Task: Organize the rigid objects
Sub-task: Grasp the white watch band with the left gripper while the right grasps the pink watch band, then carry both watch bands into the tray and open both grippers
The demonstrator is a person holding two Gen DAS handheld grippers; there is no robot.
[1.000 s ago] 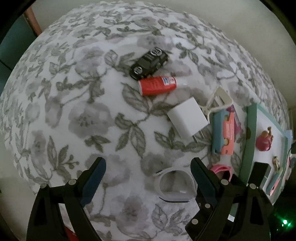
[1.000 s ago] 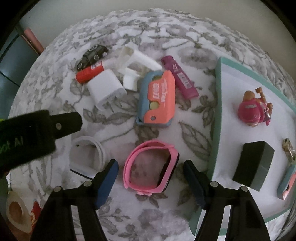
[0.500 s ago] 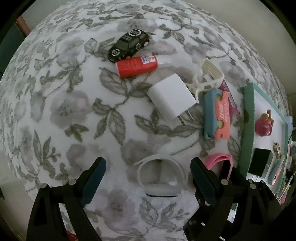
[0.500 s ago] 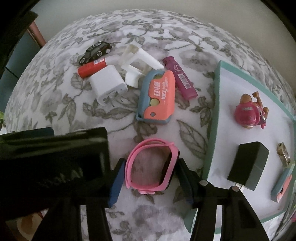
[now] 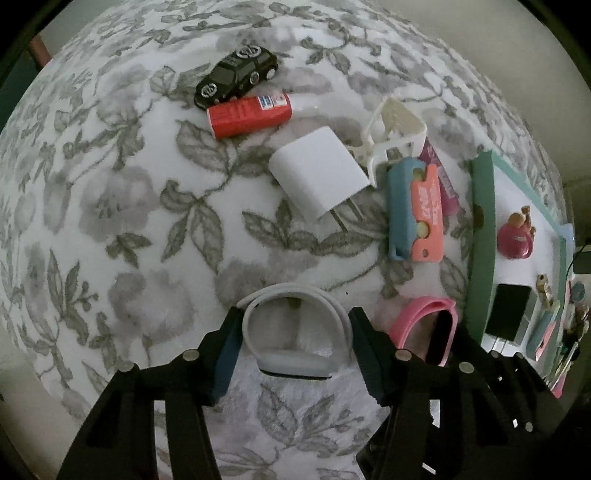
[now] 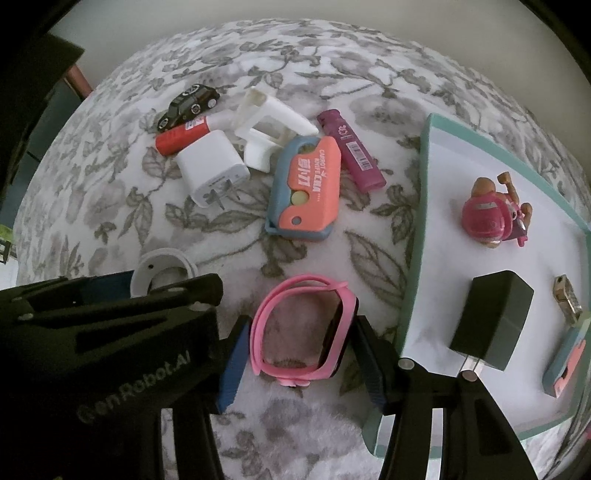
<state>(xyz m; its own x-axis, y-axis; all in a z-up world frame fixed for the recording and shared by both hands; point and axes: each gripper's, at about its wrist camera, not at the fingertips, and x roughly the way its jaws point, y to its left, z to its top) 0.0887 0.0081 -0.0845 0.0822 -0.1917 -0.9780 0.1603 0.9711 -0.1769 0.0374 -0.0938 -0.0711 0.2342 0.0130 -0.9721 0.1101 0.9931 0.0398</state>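
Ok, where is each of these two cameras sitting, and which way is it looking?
Left wrist: on the left gripper, looking steeply down at the floral cloth; its own fingers, having just been closing, flank the white band.
Right wrist: on the right gripper, looking down; its fingers grip the pink band; the left gripper's black body crosses the lower left.
Shared: both bands, white charger, toy car, teal tray.

Cloth (image 5: 110,206): white, grey flower-and-leaf print, covers the surface under both grippers. Wall (image 6: 369,11): plain, pale, beyond the far edge. Dark teal panel (image 6: 40,122) with reddish-brown strip (image 6: 83,79): far left. Light: dim, even.
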